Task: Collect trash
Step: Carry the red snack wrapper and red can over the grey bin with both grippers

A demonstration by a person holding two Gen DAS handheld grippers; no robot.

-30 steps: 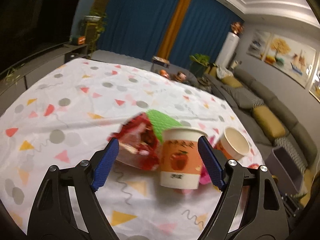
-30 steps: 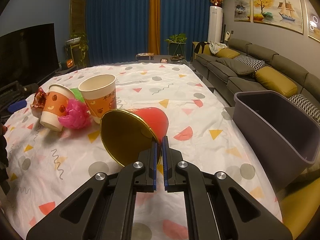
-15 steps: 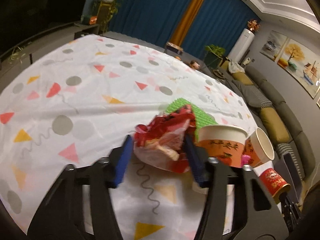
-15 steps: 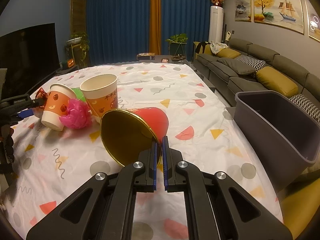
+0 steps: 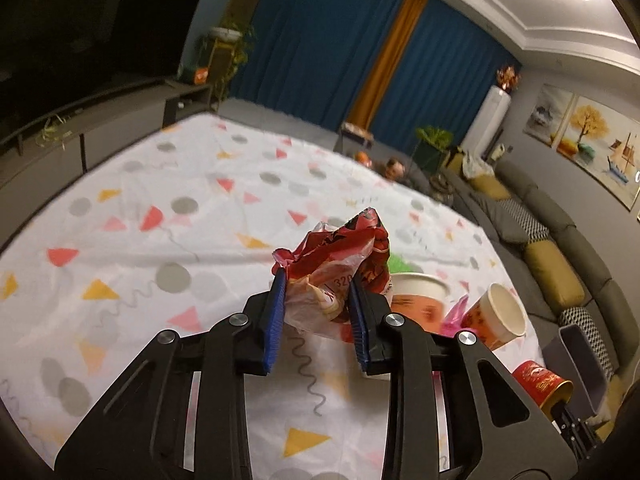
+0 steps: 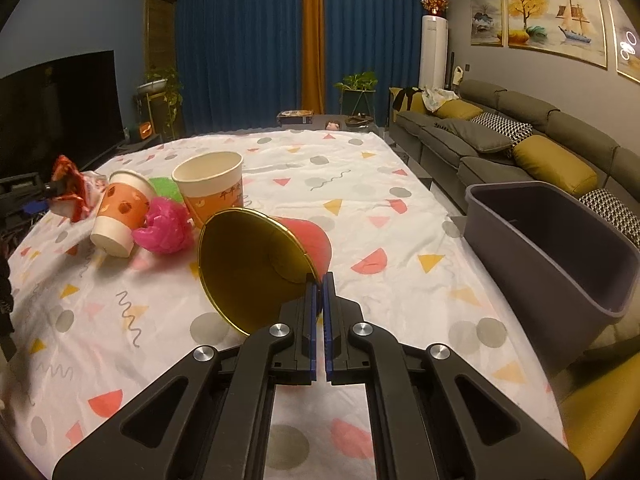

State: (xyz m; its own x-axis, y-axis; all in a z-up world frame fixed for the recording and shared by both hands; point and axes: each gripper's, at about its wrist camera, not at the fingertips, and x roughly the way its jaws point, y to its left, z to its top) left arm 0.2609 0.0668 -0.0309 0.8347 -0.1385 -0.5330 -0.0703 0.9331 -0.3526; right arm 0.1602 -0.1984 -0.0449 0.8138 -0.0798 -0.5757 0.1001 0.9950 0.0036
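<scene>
My left gripper (image 5: 317, 280) is shut on a crumpled red and white snack wrapper (image 5: 340, 264) and holds it above the table; the wrapper also shows at the far left of the right wrist view (image 6: 70, 188). My right gripper (image 6: 319, 276) is shut on the rim of a red paper cup with a gold inside (image 6: 260, 260), held tilted just over the cloth. Two orange paper cups (image 6: 120, 212) (image 6: 212, 188), a pink crumpled ball (image 6: 166, 226) and a green ball (image 6: 164, 186) lie on the table. A grey bin (image 6: 560, 240) stands at the table's right edge.
The table wears a white cloth with coloured triangles and dots (image 6: 360, 200). A grey sofa with yellow cushions (image 6: 540, 152) runs along the right wall. A dark TV and cabinet (image 5: 80, 80) stand to the left. Blue curtains hang at the back.
My left gripper has closed on the snack wrapper and lifted it off the table, away from the cups. My right gripper still holds the red cup in about the same place.
</scene>
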